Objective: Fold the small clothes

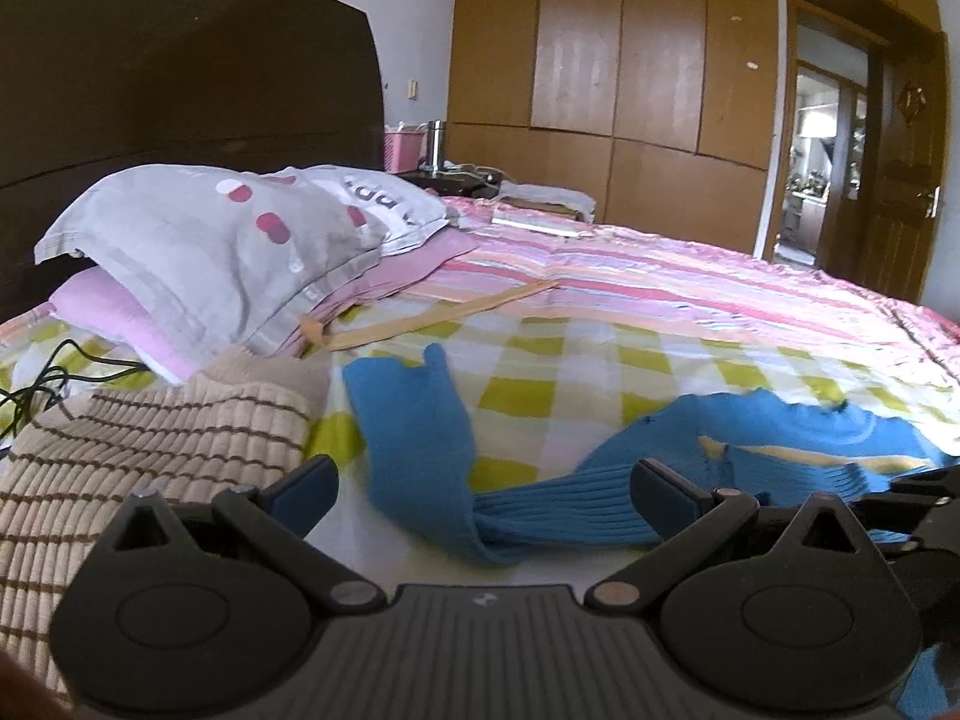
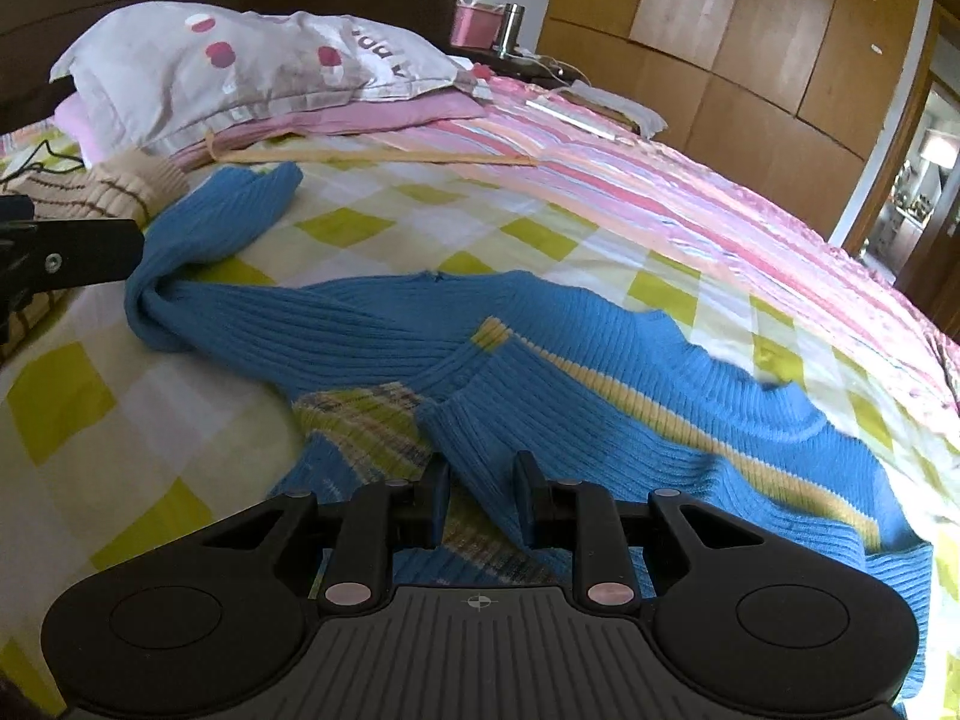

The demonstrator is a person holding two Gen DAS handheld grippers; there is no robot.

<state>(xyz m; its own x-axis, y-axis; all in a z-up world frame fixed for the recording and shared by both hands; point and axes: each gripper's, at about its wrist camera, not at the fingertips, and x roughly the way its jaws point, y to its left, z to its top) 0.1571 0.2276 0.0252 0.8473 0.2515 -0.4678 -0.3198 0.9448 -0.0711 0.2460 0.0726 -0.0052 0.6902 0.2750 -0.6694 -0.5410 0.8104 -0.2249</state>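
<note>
A blue ribbed knit sweater with a yellow stripe [image 2: 600,372] is spread on the green-and-white checked bedsheet [image 2: 372,228], its body near and to the right, one sleeve [image 1: 414,420] twisted and trailing far-left toward a folded beige knit garment with brown stripes [image 1: 156,438]. The right gripper [image 2: 480,492] is narrowed around a raised fold near the collar; fabric appears pinched between the fingers, though contact is partly hidden. The left gripper [image 1: 480,480] is held wide apart and empty above the twist, presumably placed to take up the sleeve for straightening.
</note>
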